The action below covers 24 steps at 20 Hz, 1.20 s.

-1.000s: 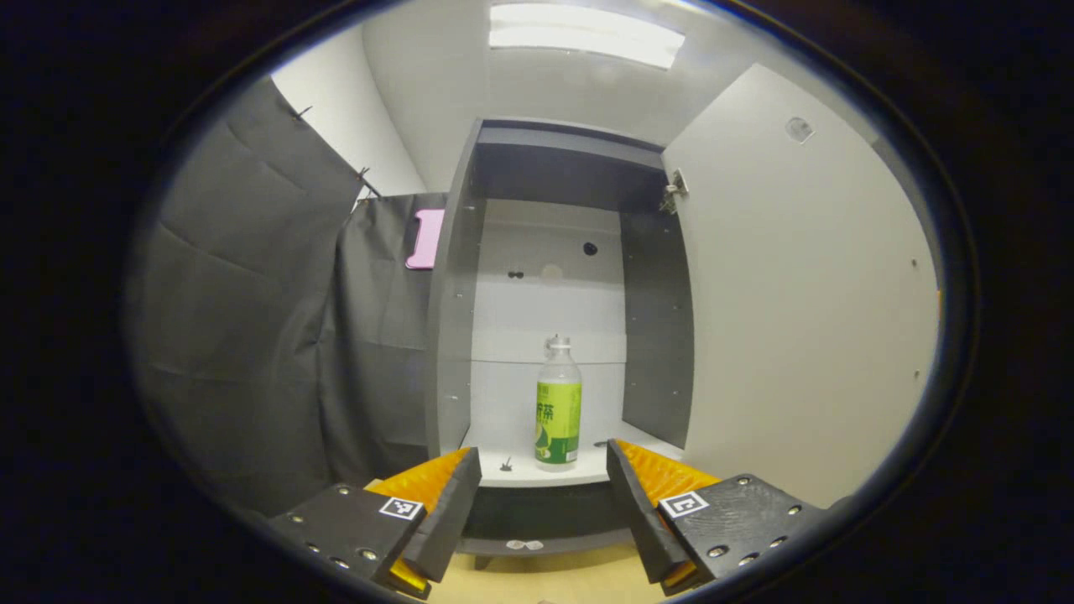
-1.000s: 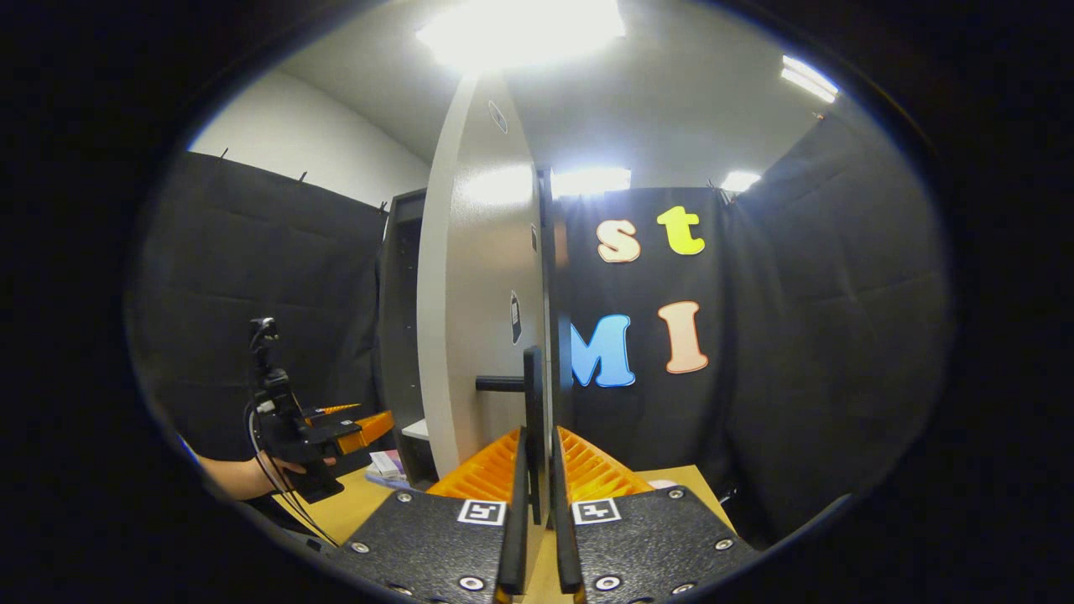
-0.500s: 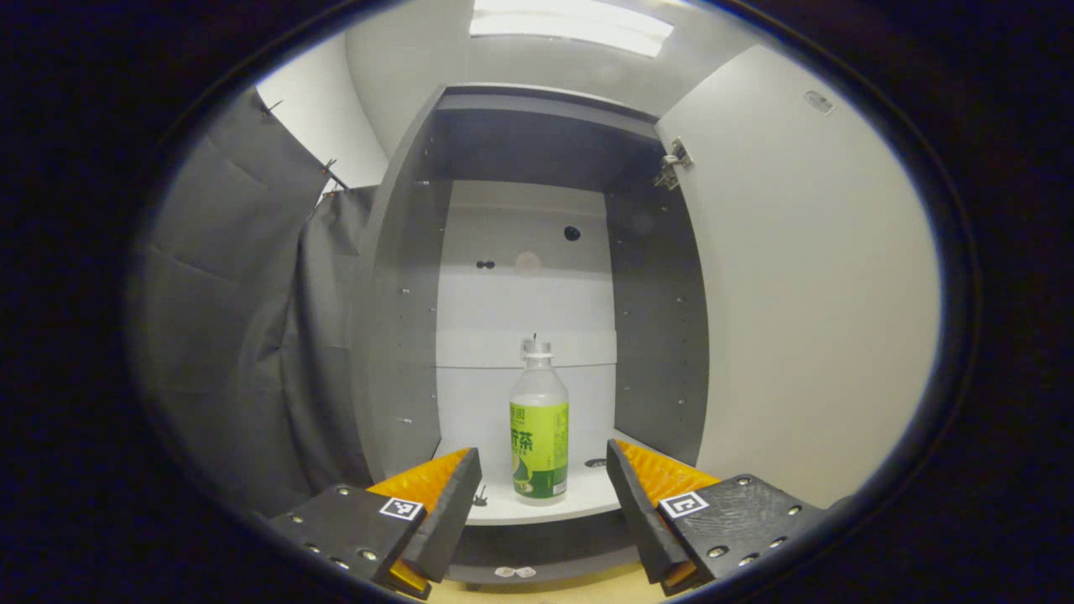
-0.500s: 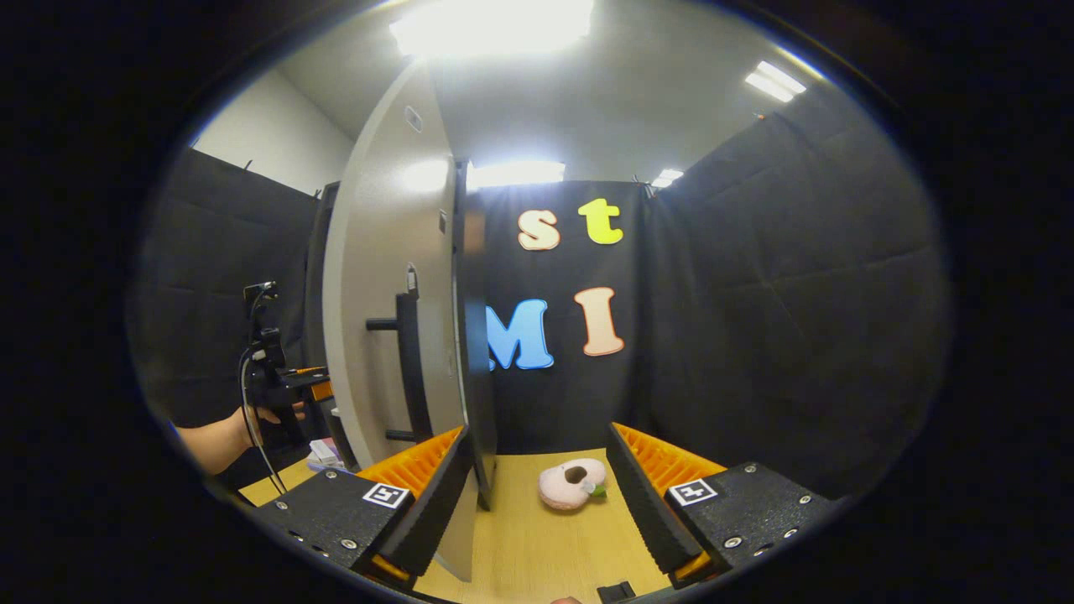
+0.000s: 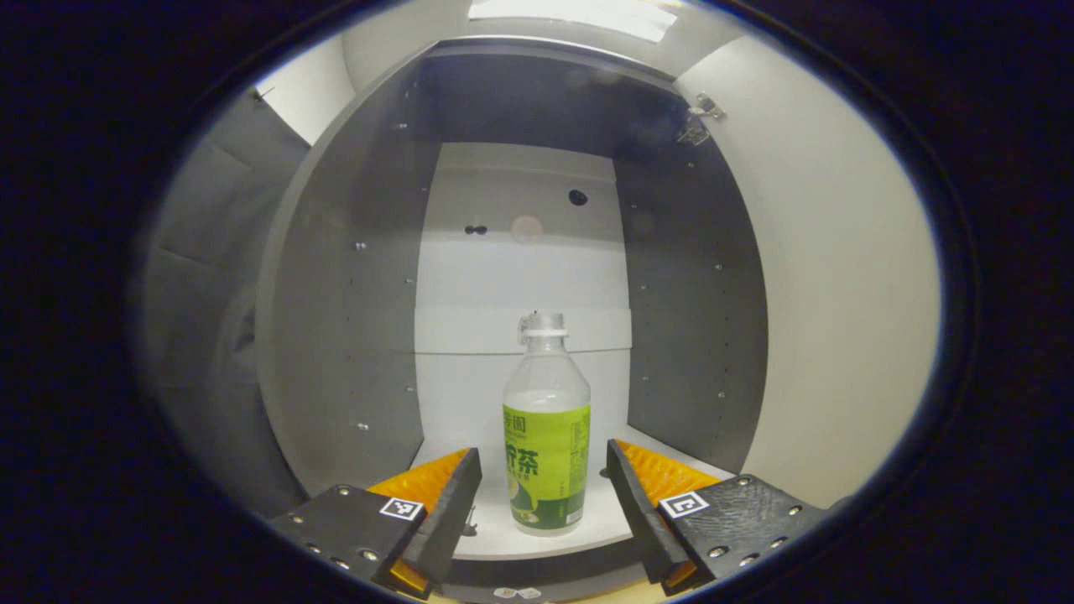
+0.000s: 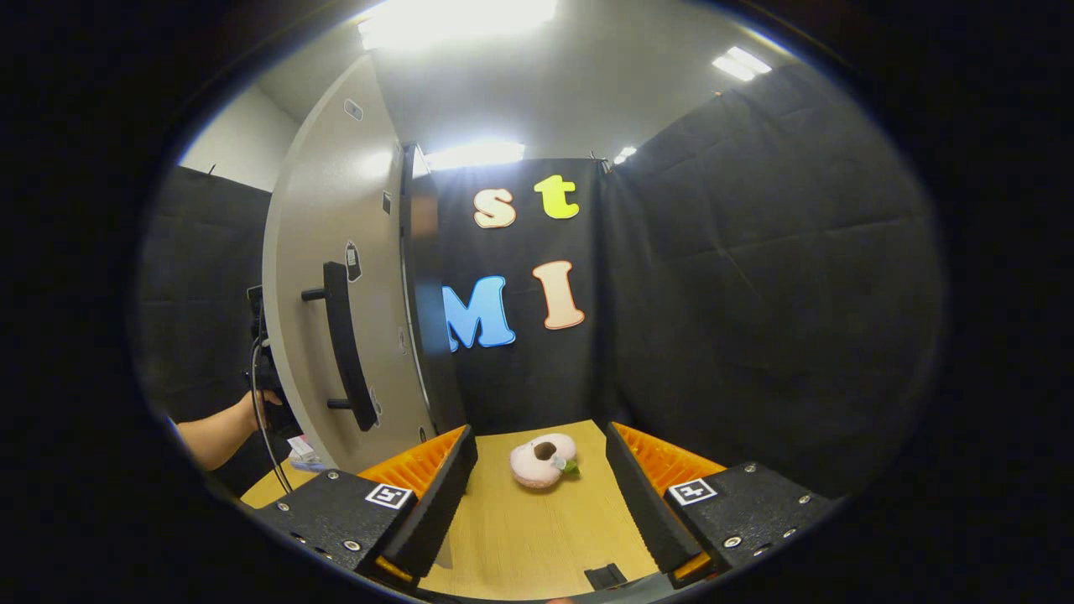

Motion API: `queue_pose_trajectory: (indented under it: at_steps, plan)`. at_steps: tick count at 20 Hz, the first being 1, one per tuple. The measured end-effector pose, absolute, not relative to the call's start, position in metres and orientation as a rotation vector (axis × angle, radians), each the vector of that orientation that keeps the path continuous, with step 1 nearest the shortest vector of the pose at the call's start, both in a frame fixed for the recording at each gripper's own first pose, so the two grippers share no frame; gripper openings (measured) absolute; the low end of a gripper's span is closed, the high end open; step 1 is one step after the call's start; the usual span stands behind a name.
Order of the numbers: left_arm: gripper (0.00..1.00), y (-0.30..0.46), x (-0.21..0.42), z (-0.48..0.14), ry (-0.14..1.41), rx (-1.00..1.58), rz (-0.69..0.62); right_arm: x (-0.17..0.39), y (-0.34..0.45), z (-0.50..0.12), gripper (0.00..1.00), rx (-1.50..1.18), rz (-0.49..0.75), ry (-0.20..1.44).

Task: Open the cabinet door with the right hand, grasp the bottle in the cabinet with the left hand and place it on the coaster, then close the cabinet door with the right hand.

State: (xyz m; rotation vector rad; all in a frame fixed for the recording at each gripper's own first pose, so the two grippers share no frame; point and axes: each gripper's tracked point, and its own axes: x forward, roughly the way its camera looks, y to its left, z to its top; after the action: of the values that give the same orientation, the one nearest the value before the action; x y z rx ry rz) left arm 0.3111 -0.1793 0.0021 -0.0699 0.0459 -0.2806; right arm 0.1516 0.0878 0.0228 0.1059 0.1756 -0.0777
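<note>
Clear plastic bottle (image 5: 546, 436) – green label, pale cap – stands upright on the cabinet shelf (image 5: 604, 516) between the left gripper (image 5: 544, 495)'s open fingers; right gripper (image 6: 541, 482) also open.

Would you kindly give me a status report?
Both grippers open: left lined up on bottle, not gripping; right off the handle. Bottle upright in cabinet. Door open. Path clear.
</note>
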Motion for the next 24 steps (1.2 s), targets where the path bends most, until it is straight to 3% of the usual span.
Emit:
queue_pose_trajectory:
  at_steps: [3,4,6,8,16,17,18,24]
  plan:
    - [0.9,-0.179,0.325,-0.008,0.073,-0.1,-0.268,0.155,0.083,0.019,0.95,0.096,-0.081,0.191]
    - [0.86,-0.179,0.33,-0.009,0.077,-0.098,-0.264,0.156,0.083,0.018,0.95,0.095,-0.077,0.197]
    - [0.9,-0.181,0.334,-0.01,0.083,-0.068,-0.261,0.158,0.084,0.014,0.95,0.094,-0.067,0.209]
    - [0.68,-0.182,0.34,-0.013,0.084,-0.05,-0.253,0.162,0.085,0.012,0.95,0.094,-0.052,0.215]
    - [0.68,-0.15,0.301,0.01,0.033,-0.073,-0.204,0.178,0.1,0.008,0.95,0.1,0.021,0.203]
    - [0.63,-0.143,0.291,0.014,0.024,-0.074,-0.195,0.179,0.103,0.009,0.95,0.105,0.031,0.201]
    - [0.72,-0.137,0.283,0.017,0.015,-0.072,-0.187,0.179,0.105,0.008,0.95,0.108,0.041,0.2]
    - [0.67,-0.102,0.226,0.029,-0.017,-0.047,-0.128,0.182,0.115,0.01,0.95,0.112,0.101,0.187]
